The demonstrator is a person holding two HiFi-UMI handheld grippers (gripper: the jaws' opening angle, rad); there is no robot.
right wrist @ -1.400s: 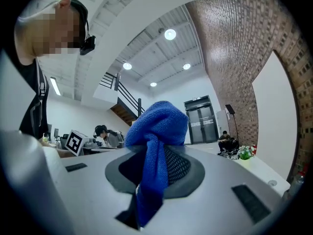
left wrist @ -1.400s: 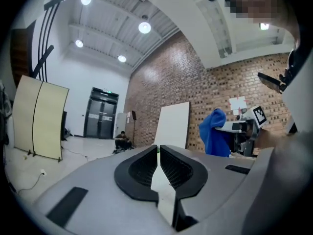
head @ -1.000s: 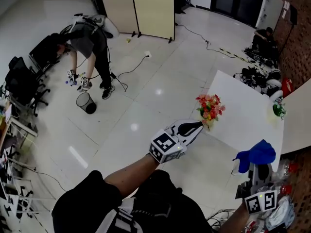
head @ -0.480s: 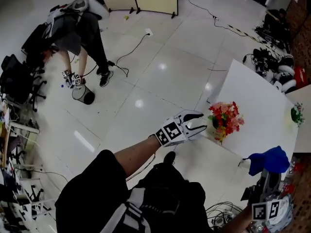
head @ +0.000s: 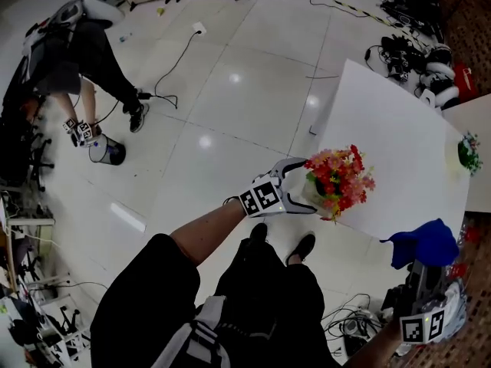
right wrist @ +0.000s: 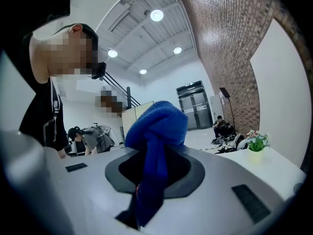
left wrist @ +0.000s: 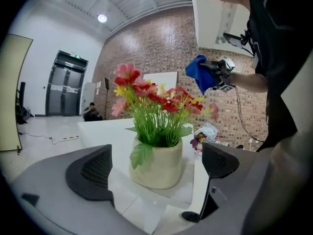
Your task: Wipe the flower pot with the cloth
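The left tongs [head: 305, 187] have just been opening and stand wide, with the flower pot [left wrist: 159, 165] at the table's [head: 399, 129] near corner framed in their gap, untouched. It would be best to close gently on its wall below the leaves, steadying it before the right tongs [right wrist: 155, 173], clamped on the blue cloth [right wrist: 157, 126], wipe.

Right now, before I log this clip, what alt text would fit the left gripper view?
The left gripper, jaws just opened wide, frames a cream flower pot of red, pink and yellow flowers on a white table, pads not touching it. Behind, against a brick wall, the right gripper holds up a blue cloth.
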